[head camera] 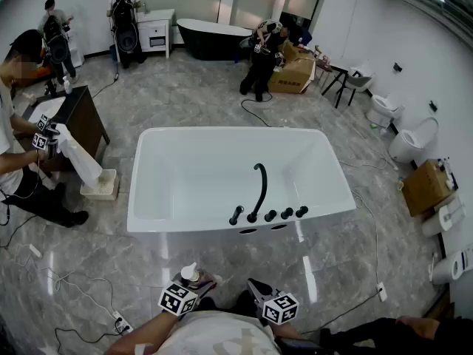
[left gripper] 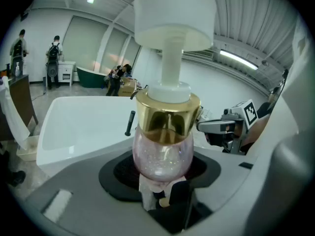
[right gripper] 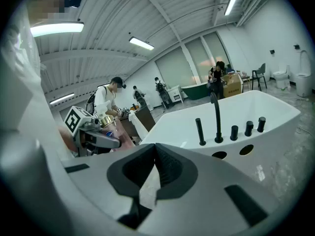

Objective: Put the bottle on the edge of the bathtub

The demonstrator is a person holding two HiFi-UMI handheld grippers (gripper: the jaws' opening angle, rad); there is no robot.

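Observation:
A pink glittery bottle with a gold collar and a white pump head stands upright between my left gripper's jaws, which are shut on its body. In the head view the bottle and left gripper sit close to my body, in front of the white bathtub's near rim. My right gripper hovers beside it to the right, shut with nothing held; in its own view the right gripper has its pads meeting. A black faucet and knobs stand on the near rim.
Several people work around the room: one at a dark cabinet to the left, others at the back by a black bathtub. Cardboard boxes, a chair and toilets line the right. Cables trail over the marble floor.

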